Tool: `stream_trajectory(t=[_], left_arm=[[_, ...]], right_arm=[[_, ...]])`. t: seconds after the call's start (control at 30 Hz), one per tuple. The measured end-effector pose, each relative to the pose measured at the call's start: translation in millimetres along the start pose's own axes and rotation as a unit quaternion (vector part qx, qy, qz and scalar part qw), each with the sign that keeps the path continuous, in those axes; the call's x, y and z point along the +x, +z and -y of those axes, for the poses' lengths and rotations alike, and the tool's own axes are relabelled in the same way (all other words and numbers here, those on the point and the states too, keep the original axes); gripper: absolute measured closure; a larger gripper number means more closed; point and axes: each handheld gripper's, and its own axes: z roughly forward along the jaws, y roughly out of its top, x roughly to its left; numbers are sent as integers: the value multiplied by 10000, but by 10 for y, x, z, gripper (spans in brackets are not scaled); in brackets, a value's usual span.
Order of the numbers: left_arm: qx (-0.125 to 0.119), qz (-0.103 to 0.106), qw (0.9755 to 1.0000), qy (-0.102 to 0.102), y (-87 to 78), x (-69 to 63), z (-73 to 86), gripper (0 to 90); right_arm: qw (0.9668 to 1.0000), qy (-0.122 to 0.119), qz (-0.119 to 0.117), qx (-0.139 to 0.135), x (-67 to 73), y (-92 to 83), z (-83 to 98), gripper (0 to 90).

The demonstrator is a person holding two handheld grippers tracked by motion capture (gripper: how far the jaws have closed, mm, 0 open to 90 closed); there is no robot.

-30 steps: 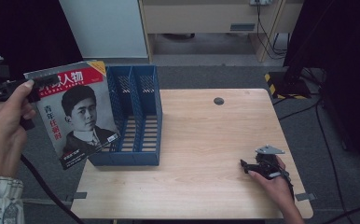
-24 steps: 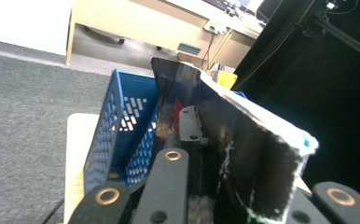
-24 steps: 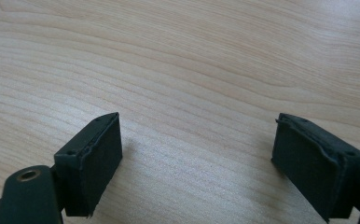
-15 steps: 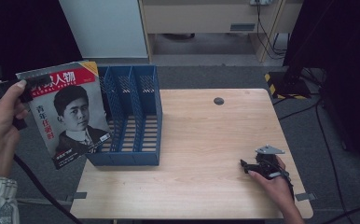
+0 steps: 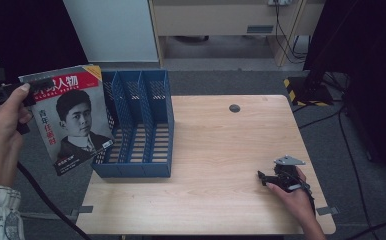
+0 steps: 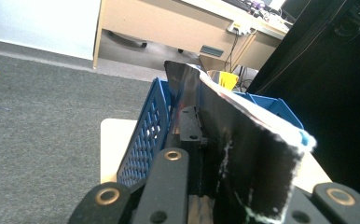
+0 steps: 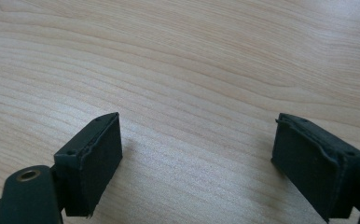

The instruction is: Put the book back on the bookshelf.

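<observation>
Where the wooden tabletop (image 5: 216,165) carries a blue three-slot file rack (image 5: 140,127) at its left end, a magazine (image 5: 71,117) is held upright off that end, just beside the rack's outer wall and outside every compartment. The left claw (image 5: 28,92) is clenched on the magazine's upper corner. The right claw (image 5: 262,176) is rested on the tabletop near its right front, released, nothing between its pads (image 7: 96,156).
</observation>
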Motion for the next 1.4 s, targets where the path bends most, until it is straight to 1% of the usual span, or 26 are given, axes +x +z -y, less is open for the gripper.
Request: stream_trajectory(t=[0.07,0.2,0.3,0.47,0.5,0.8,0.87,1.07,1.1,1.33,1.4], left_arm=[[2,-1,10000,19,18,-9,3,862],[43,-133,9998,147,123,-109,14,862],[82,-192,9997,156,205,-161,21,861],[99,-168,9997,114,281,-193,31,861],[99,-142,9998,79,306,-203,32,862],[149,-49,9998,123,373,-262,40,861],[131,41,9999,76,386,-272,48,861],[45,162,9999,16,394,-293,31,861],[-6,197,9998,18,398,-305,23,861],[-89,149,9998,89,469,-320,37,860],[-137,128,9997,161,499,-325,53,860]], right_arm=[[10000,-3,6,-1,0,1,0,160],[10000,15,4,-7,1,1,0,160],[10000,18,4,-9,2,1,0,160],[10000,17,2,-10,1,1,0,161],[10000,18,2,-10,1,1,0,161],[10000,16,1,-11,0,1,0,161],[10000,17,1,-11,0,1,0,161],[10000,18,1,-11,1,1,0,161],[10000,18,1,-10,1,1,0,161],[10000,29,3,-8,3,1,0,161],[10000,28,1,-8,2,1,0,161]])
